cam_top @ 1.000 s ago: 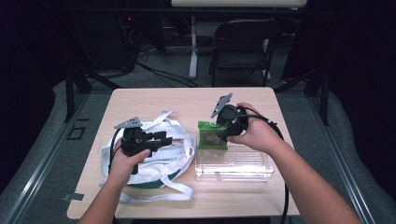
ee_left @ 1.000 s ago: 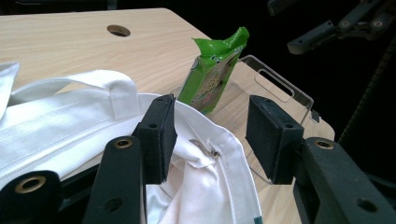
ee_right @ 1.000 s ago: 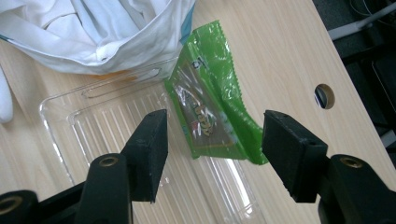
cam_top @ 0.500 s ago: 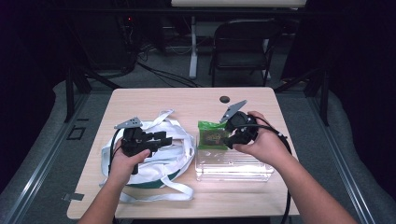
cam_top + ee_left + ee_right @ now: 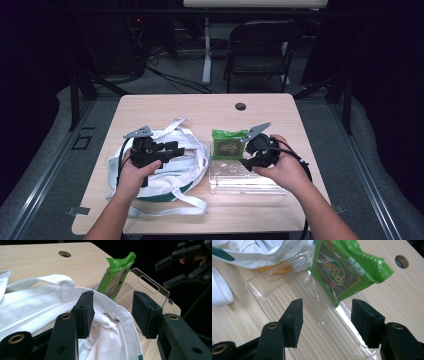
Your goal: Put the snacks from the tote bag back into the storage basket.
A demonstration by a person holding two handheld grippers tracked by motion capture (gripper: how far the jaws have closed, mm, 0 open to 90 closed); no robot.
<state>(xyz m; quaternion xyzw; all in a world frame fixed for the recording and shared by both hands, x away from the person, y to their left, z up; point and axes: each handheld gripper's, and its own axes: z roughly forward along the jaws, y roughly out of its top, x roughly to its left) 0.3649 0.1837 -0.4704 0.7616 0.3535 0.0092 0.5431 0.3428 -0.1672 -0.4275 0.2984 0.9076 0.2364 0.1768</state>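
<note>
- Light wooden surface with a round cable hole near its far edge.
- White fabric tote bag with long straps lies on the left half; green trim shows at its lower edge.
- Left claw held by the left hand over the bag; in the left gripper view its jaws are spread apart, nothing between them, the bag's rim with a small metal bit (maybe a zipper pull, hard to tell) just below.
- Clear plastic rectangular tray sits just right of the bag, touching its edge.
- Green crinkly snack packet stands tilted at the tray's far end, leaning on the wall.
- Right claw held by the right hand above the tray; jaws released, wide apart, empty, packet just beyond them.
- Dark folding chair behind the surface.
</note>
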